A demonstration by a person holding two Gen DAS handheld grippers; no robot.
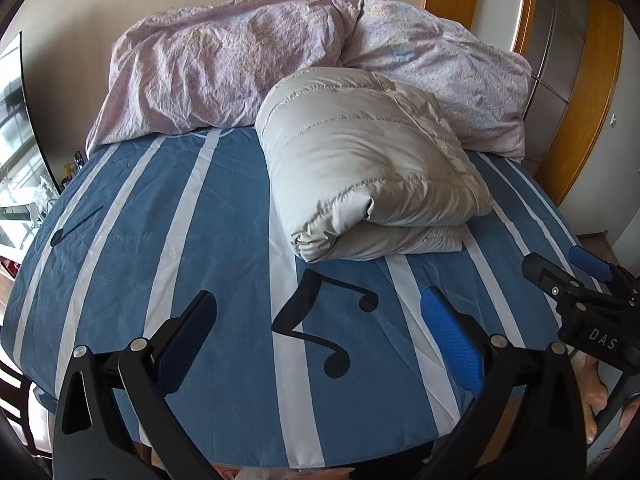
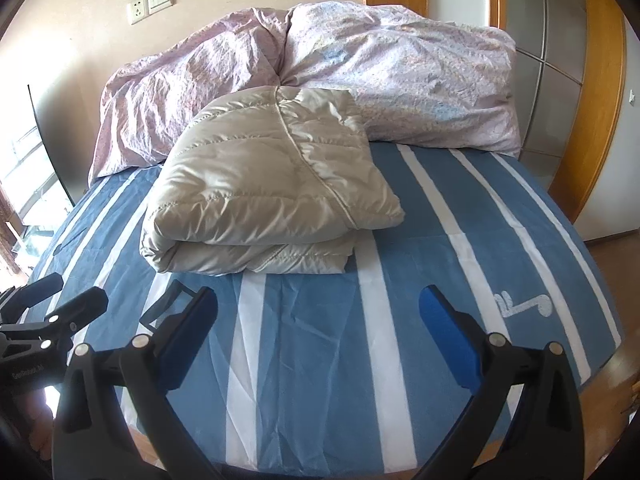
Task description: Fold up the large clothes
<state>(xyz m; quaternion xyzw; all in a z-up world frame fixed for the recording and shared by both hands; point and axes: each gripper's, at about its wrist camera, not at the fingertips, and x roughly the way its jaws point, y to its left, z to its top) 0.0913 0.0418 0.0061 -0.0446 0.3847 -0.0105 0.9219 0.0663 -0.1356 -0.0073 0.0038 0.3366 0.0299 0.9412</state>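
The left hand-held gripper (image 1: 318, 334), black with blue pads on its fingers, hangs low over the near edge of the bed with its two fingers spread wide apart and nothing between them; the right hand-held gripper (image 2: 318, 330) is the same, fingers wide apart and empty, just beside it on the right. Well ahead of both, a pale grey-beige quilted puffer jacket (image 1: 368, 168) lies on a blue bedsheet with white stripes and black music notes (image 1: 168, 240). The jacket is doubled over into a thick, roughly rectangular bundle, with one padded layer resting on another, and its far end is touching a crumpled pink floral duvet (image 1: 208, 72) heaped at the head of the bed. Judging by this, the folding looks finished or nearly so: no sleeve or hem trails loose in either view, and what may be left is only a tidying press or moving the bundle away. The left wrist view shows the rounded, rolled fold at the near left corner of the bundle, the black note printed on the sheet, and the right gripper's tips at the right edge. The right wrist view shows instead a piped seam running across the top layer, the stacked layer edges at the bundle's near side, and a wall socket and switch (image 2: 154, 2).
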